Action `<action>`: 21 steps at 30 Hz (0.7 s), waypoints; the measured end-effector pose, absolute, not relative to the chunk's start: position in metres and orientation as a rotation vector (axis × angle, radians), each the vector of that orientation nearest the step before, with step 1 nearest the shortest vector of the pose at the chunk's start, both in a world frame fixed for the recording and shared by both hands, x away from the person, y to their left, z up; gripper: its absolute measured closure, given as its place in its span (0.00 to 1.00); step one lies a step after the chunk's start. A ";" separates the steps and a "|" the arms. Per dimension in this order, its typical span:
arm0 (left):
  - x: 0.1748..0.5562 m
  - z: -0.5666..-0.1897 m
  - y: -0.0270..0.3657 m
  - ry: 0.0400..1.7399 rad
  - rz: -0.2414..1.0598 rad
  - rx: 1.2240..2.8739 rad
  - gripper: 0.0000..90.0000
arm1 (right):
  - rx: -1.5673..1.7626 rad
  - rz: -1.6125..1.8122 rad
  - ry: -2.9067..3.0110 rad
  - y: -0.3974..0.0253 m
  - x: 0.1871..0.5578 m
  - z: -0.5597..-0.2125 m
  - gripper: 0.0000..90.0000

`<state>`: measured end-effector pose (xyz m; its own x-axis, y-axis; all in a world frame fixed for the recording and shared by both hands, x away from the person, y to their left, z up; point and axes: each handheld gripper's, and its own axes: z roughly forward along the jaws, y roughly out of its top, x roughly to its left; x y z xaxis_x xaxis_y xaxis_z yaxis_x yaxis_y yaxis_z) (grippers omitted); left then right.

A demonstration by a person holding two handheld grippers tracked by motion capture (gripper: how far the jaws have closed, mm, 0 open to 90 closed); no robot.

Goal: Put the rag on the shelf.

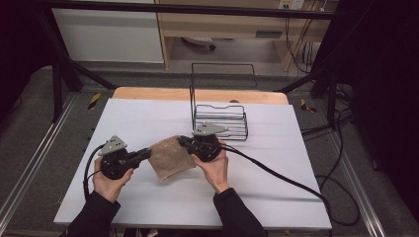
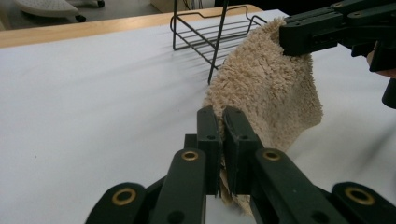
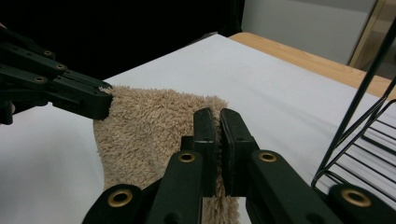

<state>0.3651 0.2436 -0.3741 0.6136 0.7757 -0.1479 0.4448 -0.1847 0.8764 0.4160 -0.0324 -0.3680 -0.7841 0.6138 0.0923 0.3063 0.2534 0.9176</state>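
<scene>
A beige terry towel (image 1: 169, 158) hangs between both grippers just above the white table, its lower part drooping toward the surface. My left gripper (image 1: 146, 153) is shut on the towel's left corner; in the left gripper view the cloth (image 2: 268, 95) is pinched between the closed jaws (image 2: 222, 135). My right gripper (image 1: 184, 142) is shut on the opposite corner, and in the right gripper view the towel (image 3: 149, 135) hangs from its jaws (image 3: 214, 135). Each gripper view shows the other gripper clamping the far corner.
A black wire rack (image 1: 220, 117) with a tall wire back stands just behind the right gripper, near the table's far edge. The white tabletop (image 1: 123, 118) spreads open to the left and front. Cables (image 1: 276, 173) trail off to the right.
</scene>
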 end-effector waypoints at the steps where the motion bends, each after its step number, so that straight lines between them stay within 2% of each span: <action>1: 0.365 -0.373 0.243 0.981 0.415 1.823 0.95 | 0.854 1.549 2.238 -0.034 0.415 -0.367 0.96; 21: 0.374 -0.345 0.222 0.911 0.468 1.785 0.95 | 0.846 1.612 2.108 -0.059 0.401 -0.339 0.96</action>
<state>0.3742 0.2216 -0.3455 0.6364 0.7646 -0.1016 0.3628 -0.1806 0.9142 0.4010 -0.0594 -0.3387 -0.7584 0.6473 0.0764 0.2432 0.1723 0.9546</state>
